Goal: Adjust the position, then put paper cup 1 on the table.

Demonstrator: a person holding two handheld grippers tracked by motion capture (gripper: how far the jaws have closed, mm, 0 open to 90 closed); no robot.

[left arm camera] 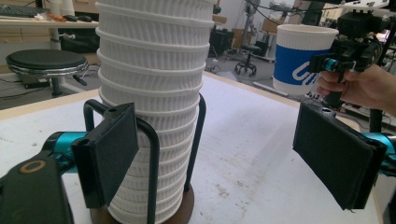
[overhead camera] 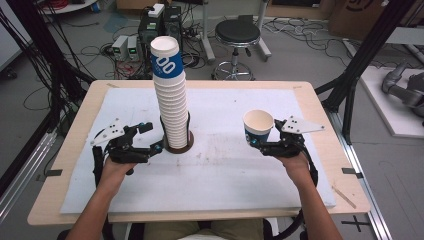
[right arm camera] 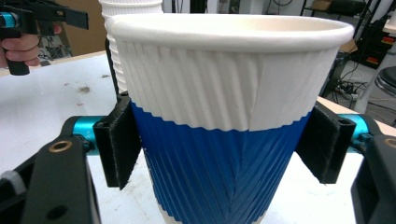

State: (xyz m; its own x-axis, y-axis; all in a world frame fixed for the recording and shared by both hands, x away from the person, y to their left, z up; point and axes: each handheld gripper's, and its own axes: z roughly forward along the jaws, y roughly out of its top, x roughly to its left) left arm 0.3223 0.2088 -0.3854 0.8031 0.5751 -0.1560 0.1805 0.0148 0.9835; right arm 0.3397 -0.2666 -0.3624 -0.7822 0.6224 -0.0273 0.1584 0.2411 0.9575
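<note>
From above, the right gripper (overhead camera: 258,141) clasps a single paper cup (overhead camera: 258,126) upright, well right of the tall cup stack (overhead camera: 171,100) in its wire holder (overhead camera: 178,145); the left gripper (overhead camera: 151,137) sits just left of that stack. Along the left gripper's jaws, they stand wide apart, released, one pad (left arm camera: 109,151) beside the stack (left arm camera: 154,93). Along the right gripper's jaws, both pads (right arm camera: 119,140) press the cup's (right arm camera: 224,116) blue band.

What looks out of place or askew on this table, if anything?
The tall stack of paper cups leans slightly to the left toward its top inside the wire holder. The white mat has small brown stains near the holder's base. The single paper cup sits upright in the right gripper, undamaged.
</note>
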